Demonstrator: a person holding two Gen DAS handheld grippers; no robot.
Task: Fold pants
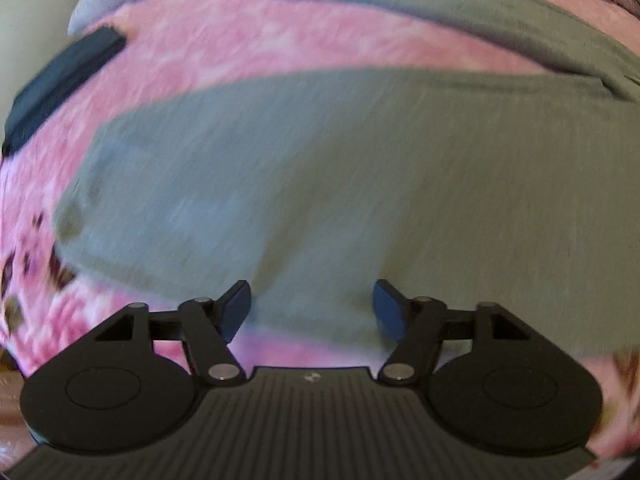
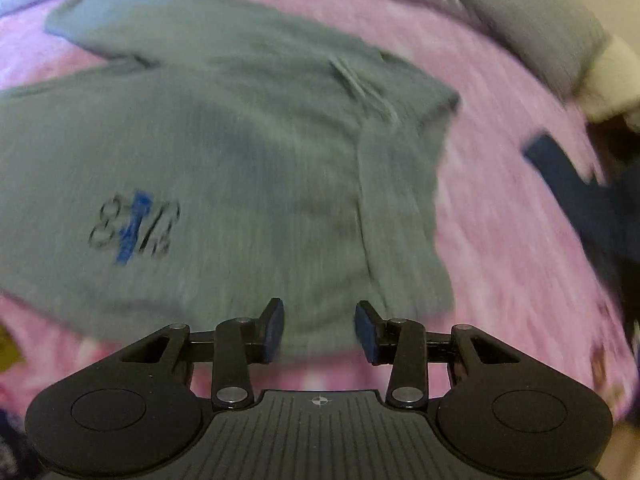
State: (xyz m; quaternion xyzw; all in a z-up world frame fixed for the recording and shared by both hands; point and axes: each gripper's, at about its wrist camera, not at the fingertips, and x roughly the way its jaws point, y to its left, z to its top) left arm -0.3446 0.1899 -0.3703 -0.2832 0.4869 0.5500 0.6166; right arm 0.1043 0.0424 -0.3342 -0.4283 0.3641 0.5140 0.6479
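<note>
In my left wrist view the left claw (image 1: 311, 308) hangs spread with nothing between its pads. The grey pants (image 1: 320, 184) lie flat on the pink bed cover (image 1: 240, 44), filling the middle of the frame. One leg runs from lower left to the right edge, the other slants across the upper right.

In my right wrist view the right claw (image 2: 319, 330) is also spread and empty, poised over the near hem at bottom centre. The waistband side reaches the centre right, the legs trail to the upper left. I judge each claw about equally close to the near edge.
</note>
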